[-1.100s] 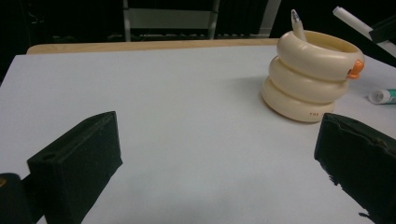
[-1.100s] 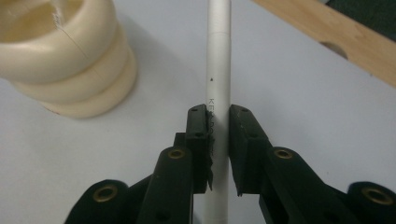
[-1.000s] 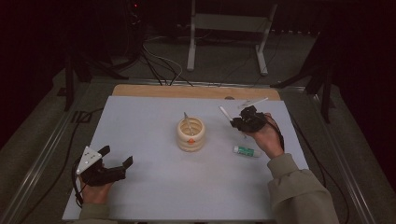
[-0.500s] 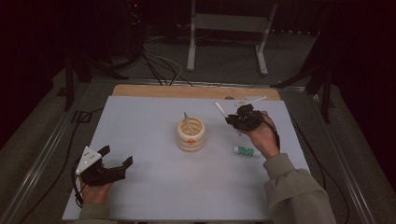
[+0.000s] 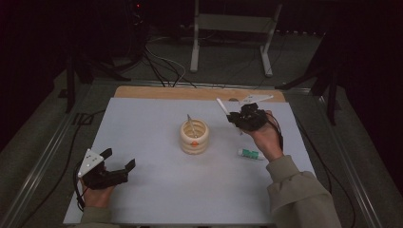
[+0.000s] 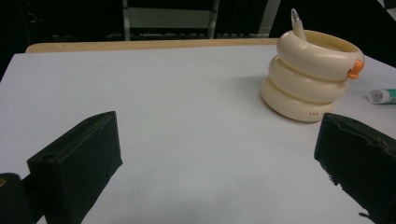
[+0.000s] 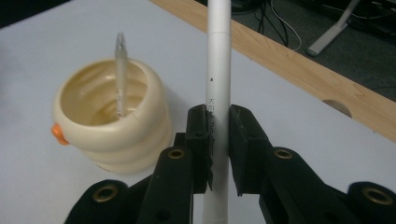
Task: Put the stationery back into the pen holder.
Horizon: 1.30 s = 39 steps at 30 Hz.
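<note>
My right gripper (image 7: 218,140) has its jaws clamped on a slim white plastic pen (image 7: 218,70) — upright through the middle of the right gripper view, with the cream ribbed duck-shaped cup (image 7: 109,126) at left, a clear pen (image 7: 120,77) standing in it. My left gripper (image 5: 116,164) rests lower left in the high view — jaws wide apart, nothing between them.

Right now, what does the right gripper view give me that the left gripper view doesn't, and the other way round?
Right gripper view: the right gripper with its jaws shut on a white pen, the inside of the cream holder, and the table's wooden edge strip. Left gripper view: the left gripper with jaws wide open and nothing between them, plus the small tube lying beyond the holder. Both share the holder with a clear pen standing in it, on the white table.
</note>
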Tool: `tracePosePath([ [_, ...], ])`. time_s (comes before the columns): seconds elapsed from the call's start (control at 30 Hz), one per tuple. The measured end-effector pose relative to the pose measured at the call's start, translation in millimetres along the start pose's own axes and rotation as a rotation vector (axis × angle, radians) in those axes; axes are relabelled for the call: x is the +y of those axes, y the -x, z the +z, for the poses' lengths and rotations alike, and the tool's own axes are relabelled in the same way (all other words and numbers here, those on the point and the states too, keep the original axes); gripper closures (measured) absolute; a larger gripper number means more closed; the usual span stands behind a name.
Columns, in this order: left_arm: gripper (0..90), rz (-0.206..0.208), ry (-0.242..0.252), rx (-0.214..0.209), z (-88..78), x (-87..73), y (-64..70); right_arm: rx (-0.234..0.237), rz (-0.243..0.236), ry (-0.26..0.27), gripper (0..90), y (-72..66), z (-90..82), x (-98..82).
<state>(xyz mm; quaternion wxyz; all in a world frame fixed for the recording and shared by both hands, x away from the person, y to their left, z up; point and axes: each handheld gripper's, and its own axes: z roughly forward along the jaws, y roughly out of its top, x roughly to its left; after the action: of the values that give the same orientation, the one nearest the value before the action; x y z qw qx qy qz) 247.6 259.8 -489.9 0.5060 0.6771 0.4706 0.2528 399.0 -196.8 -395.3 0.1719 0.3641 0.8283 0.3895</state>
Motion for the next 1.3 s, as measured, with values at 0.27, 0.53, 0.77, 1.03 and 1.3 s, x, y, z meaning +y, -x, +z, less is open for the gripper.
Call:
tracePosePath([
  [0.27, 1.0, -0.003, 0.002, 0.001, -0.4, 0.0, -0.5, 0.011, 0.008, 0.033, 79.2, -7.4, -0.2, 7.5],
  [0.53, 1.0, -0.002, 0.002, 0.001, -0.3, 0.0, -0.5, 0.024, 0.003, 0.064, 79.2, -18.2, 3.6, 15.8],
  [0.77, 1.0, -0.002, 0.002, 0.001, -0.4, 0.0, -0.5, 0.042, -0.006, 0.076, 79.2, -26.3, 7.3, 23.2],
  [1.03, 1.0, -0.002, 0.002, 0.000, -0.3, 0.0, -0.5, 0.052, -0.014, 0.087, 79.1, -35.3, 13.4, 28.7],
  [1.3, 1.0, -0.002, 0.002, -0.002, -0.2, 0.0, -0.7, 0.078, -0.034, 0.089, 79.1, -45.2, 21.0, 33.9],
])
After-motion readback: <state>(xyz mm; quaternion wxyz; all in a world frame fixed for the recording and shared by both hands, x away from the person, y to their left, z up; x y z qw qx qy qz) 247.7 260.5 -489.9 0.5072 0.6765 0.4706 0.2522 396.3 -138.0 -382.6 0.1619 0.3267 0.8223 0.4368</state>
